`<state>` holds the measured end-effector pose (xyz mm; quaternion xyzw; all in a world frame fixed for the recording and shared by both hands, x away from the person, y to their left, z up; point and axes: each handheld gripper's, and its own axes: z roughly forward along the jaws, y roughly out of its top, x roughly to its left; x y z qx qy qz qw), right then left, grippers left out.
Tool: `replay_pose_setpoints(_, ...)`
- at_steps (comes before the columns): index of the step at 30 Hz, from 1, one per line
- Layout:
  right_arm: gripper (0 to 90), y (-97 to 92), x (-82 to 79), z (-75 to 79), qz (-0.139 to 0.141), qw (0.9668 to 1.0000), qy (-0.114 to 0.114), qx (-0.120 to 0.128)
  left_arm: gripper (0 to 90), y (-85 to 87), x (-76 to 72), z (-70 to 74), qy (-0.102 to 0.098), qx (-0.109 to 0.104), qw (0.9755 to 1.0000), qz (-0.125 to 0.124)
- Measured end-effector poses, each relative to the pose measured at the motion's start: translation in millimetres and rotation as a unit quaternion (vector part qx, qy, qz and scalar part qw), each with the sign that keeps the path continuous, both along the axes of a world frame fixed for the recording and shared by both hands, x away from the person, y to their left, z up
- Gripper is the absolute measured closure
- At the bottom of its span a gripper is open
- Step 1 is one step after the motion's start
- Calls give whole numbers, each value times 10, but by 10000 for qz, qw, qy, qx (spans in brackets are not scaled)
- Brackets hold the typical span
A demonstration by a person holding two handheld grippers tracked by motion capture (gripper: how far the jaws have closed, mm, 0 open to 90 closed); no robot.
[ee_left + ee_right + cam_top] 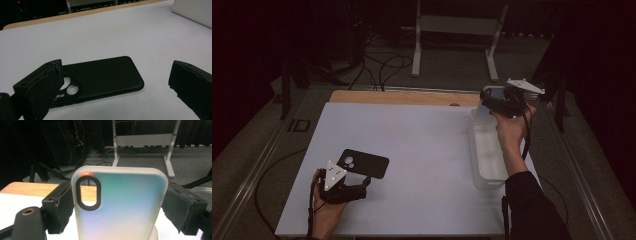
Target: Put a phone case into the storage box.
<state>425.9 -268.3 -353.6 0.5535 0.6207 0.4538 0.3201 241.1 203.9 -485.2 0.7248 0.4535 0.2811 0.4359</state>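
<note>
Two phone cases are in play on the white table (412,150). The right gripper (492,101) clamps a translucent case (120,205) across its width, the pads pressing both long edges so it stands upright with its oval camera opening at the top. It hangs over the far end of the clear bin (487,160) at the table's right edge, a grip that suits lifting the case out of, or lowering it into, that narrow container; which of the two I cannot tell. The bin's contents are too faint in the high view to make out.

The left gripper (344,192) rests near the table's front left, jaws wide apart and holding nothing. The black case (100,77) lies flat just ahead of it, back up, camera cutout nearest the left jaw. That open, level stance looks like readiness to close on the black case's short end.
</note>
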Motion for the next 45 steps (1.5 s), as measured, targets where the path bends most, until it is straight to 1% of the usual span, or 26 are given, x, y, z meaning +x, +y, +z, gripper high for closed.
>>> replay_pose_setpoints(3,170,-11,42,-33,-46,10000,40,-75,4,2,-4,3,-12,-1,10000,9)
replay_pose_setpoints(12,170,-19,125,-122,-167,9997,148,-137,4,7,-8,6,-22,-8,10000,7)
replay_pose_setpoints(13,170,-21,155,-159,-211,9995,191,-142,4,8,-9,6,-22,-8,10000,11)
replay_pose_setpoints(17,170,-24,192,-214,-295,9991,252,-169,4,12,-9,7,-20,-19,10000,15)
replay_pose_setpoints(19,170,-30,213,-242,-306,9989,278,-211,4,11,-10,6,-24,-15,10000,13)
replay_pose_setpoints(26,170,-57,286,-370,-397,9980,431,-245,4,14,-13,9,-31,-34,10000,23)
replay_pose_setpoints(30,170,-54,326,-443,-433,9976,504,-211,4,16,-13,8,-29,-41,10000,24)
replay_pose_setpoints(33,169,-45,359,-493,-463,9971,550,-268,4,16,-14,8,-32,-43,10000,24)
replay_pose_setpoints(36,169,-41,390,-537,-500,9966,615,-242,4,16,-14,7,-30,-49,10000,24)
replay_pose_setpoints(40,169,-9,417,-597,-504,9955,703,-377,4,21,-17,9,-34,-48,10000,29)
replay_pose_setpoints(41,169,-9,417,-597,-504,9955,703,-377,4,21,-17,9,-34,-48,10000,29)
replay_pose_setpoints(43,169,17,429,-642,-508,9944,763,-517,4,25,-18,9,-34,-56,10000,34)
replay_pose_setpoints(45,169,25,440,-671,-495,9939,817,-552,4,25,-18,8,-36,-54,10000,38)
